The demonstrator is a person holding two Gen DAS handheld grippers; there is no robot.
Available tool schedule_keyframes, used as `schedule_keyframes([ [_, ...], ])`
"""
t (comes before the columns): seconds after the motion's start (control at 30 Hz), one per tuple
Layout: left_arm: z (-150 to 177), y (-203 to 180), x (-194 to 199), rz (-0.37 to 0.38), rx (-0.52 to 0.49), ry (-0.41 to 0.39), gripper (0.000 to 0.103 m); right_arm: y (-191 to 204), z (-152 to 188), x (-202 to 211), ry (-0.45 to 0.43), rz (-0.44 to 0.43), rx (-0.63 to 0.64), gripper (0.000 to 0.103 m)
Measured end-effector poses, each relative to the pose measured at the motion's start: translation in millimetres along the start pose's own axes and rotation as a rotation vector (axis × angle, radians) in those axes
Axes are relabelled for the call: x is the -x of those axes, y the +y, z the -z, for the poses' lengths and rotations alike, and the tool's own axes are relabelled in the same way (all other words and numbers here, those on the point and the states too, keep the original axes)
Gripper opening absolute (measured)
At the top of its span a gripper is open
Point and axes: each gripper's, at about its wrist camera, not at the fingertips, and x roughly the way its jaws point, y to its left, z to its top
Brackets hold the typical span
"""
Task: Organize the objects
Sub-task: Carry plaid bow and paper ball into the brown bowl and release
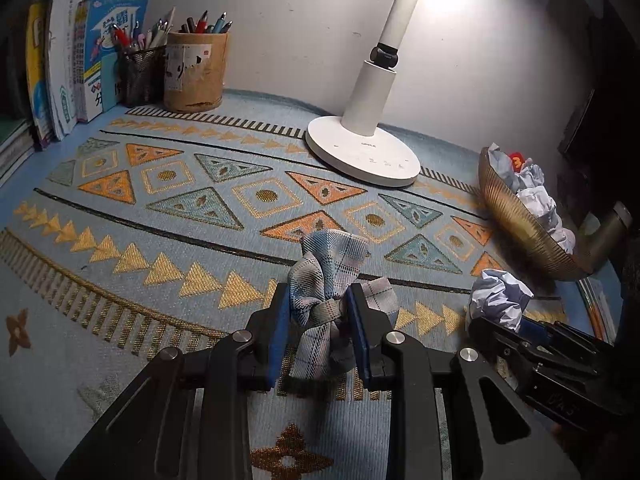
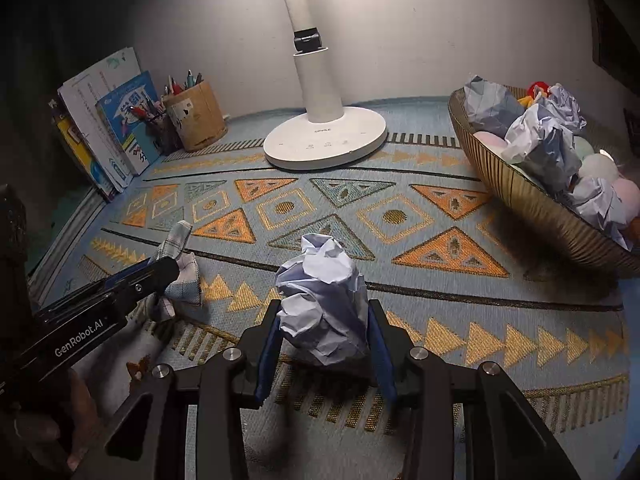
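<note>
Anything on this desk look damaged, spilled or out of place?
The round pen holder by the wall has its paper label torn and peeling. Otherwise nothing is spilled: the left gripper holds a plaid cloth, the right gripper a crumpled paper ball.

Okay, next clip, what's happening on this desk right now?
A person is tidying a desk with two handheld grippers. The left gripper is shut on a plaid fabric bow, and the right gripper is shut on a crumpled paper ball. Both items are low over the patterned table mat. To the right sits a gold ribbed bowl already holding several crumpled paper balls. A white desk lamp stands at the back.
</note>
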Motion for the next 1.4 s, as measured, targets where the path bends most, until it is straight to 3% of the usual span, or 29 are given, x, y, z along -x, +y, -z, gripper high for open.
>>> schedule_keyframes([
  [0.1, -1, 2, 1, -0.009, 0.008, -0.024, 0.025, -7, 4, 0, 0.016, -0.030, -0.017, 0.041],
  [0.2, 0, 5, 0, -0.011, 0.024, -0.019, 0.025, -13, 6, 1, 0.020, -0.051, -0.037, 0.063],
  [0.43, 2, 0, 2, -0.012, 0.001, -0.031, 0.025, -23, 6, 8, 0.006, -0.100, -0.094, 0.063],
  [0.6, 2, -1, 1, -0.014, -0.005, -0.026, 0.025, -15, 4, 9, -0.010, -0.085, -0.071, 0.063],
  [0.67, 2, -1, 2, -0.015, -0.005, -0.027, 0.025, -13, 3, 9, -0.018, -0.075, -0.058, 0.057],
  [0.7, 2, -1, 2, -0.014, -0.006, -0.026, 0.025, -11, 3, 8, -0.017, -0.078, -0.044, 0.045],
  [0.73, 2, -2, 2, -0.013, -0.010, -0.025, 0.025, -9, 3, 8, -0.012, -0.083, -0.033, 0.041],
  [0.9, -4, -26, 6, 0.029, -0.070, -0.021, 0.025, -16, 0, 36, -0.082, -0.114, -0.043, 0.039],
  [1.03, -33, -75, 14, 0.154, -0.124, -0.050, 0.025, -48, -23, 89, -0.229, -0.080, -0.084, 0.039],
  [1.17, -62, -137, 2, 0.277, -0.183, -0.053, 0.025, -105, -51, 127, -0.351, 0.076, -0.156, 0.039],
  [1.23, -73, -165, -12, 0.316, -0.199, -0.048, 0.025, -142, -65, 128, -0.351, 0.160, -0.231, 0.039],
  [1.4, -99, -204, -56, 0.349, -0.191, -0.020, 0.025, -215, -91, 117, -0.329, 0.205, -0.379, 0.040],
])
